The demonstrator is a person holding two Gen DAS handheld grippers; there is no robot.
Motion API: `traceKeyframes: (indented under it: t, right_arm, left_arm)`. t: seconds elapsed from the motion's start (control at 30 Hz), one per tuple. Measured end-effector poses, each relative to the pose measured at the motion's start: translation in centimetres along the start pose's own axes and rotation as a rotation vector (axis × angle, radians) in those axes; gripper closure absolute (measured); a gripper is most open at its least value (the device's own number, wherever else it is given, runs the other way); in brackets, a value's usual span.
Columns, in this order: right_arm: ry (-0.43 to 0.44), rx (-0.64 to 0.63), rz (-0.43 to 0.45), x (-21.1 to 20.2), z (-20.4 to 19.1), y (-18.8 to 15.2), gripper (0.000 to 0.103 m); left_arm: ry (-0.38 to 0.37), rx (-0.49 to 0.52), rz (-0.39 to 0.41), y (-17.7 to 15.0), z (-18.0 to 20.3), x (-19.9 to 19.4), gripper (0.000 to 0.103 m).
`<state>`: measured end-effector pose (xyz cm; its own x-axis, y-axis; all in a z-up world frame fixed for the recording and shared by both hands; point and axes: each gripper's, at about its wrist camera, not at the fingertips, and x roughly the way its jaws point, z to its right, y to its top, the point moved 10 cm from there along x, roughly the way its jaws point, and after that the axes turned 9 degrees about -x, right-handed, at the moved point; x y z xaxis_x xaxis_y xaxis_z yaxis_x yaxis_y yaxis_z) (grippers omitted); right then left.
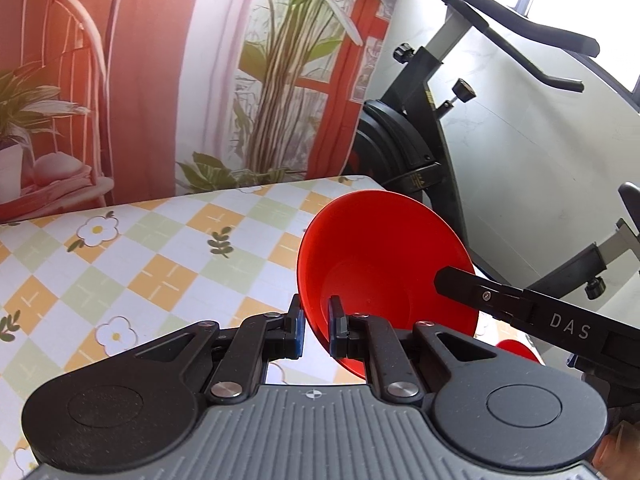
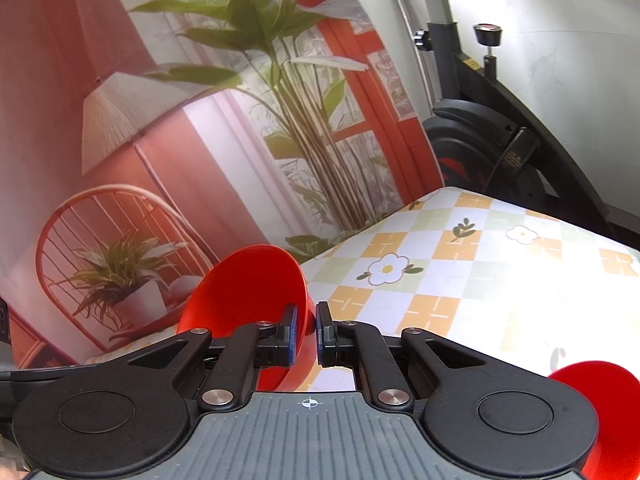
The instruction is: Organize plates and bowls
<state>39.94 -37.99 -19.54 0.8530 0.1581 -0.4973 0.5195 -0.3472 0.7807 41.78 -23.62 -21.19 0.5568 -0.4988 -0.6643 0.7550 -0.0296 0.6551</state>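
We worked over a table covered in a checked yellow, green and white cloth printed with daisies (image 1: 132, 264), with a printed backdrop of plants and an orange chair (image 1: 160, 80) behind it and a black exercise bike (image 1: 420, 128) off its far corner. No plates showed in either wrist view, and much of the cloth in view lay bare.

Next in size came the bowls. Our left gripper (image 1: 317, 330) held a glossy red plastic bowl (image 1: 384, 256) by its rim, the wall pinched between the two blue-padded fingers, jaws nearly closed on it. The bowl was tilted, mouth toward the camera, lifted above the table's right edge. Our right gripper (image 2: 306, 334) gripped a second red plastic bowl (image 2: 248, 284) the same way, jaws narrowed onto its rim, the bowl raised and tipped to the left. In the left view the right tool's black finger (image 1: 472, 284) crossed in front of the first bowl; we could not tell whether they touched.

Smallest, another red piece (image 2: 600, 384) peeked out at the right view's lower right corner, mostly hidden.

We judged the job midway: two bowls in hand, not yet nested or set down, and the stacking spot unseen.
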Motion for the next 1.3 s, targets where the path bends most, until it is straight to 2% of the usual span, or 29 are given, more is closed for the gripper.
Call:
traceKeyframes:
  t: [0.6, 0.9, 1.3]
  right_arm:
    - [-0.086, 0.044, 0.012, -7.2, 5.8, -2.8, 0.094]
    - [-0.174, 0.043, 0.017, -10.3, 9.6, -4.0, 0.094]
    - [-0.243, 0.131, 0.009, -12.1, 14.4, -6.9, 0.094]
  left_arm:
    - [-0.105, 0.083, -0.069, -4.3, 6.4, 0.7, 0.091]
    - [-0.174, 0.129, -0.121, -6.9, 10.0, 2.2, 0.091]
    - [-0.195, 0.217, -0.2, -10.0, 13.3, 4.8, 0.09]
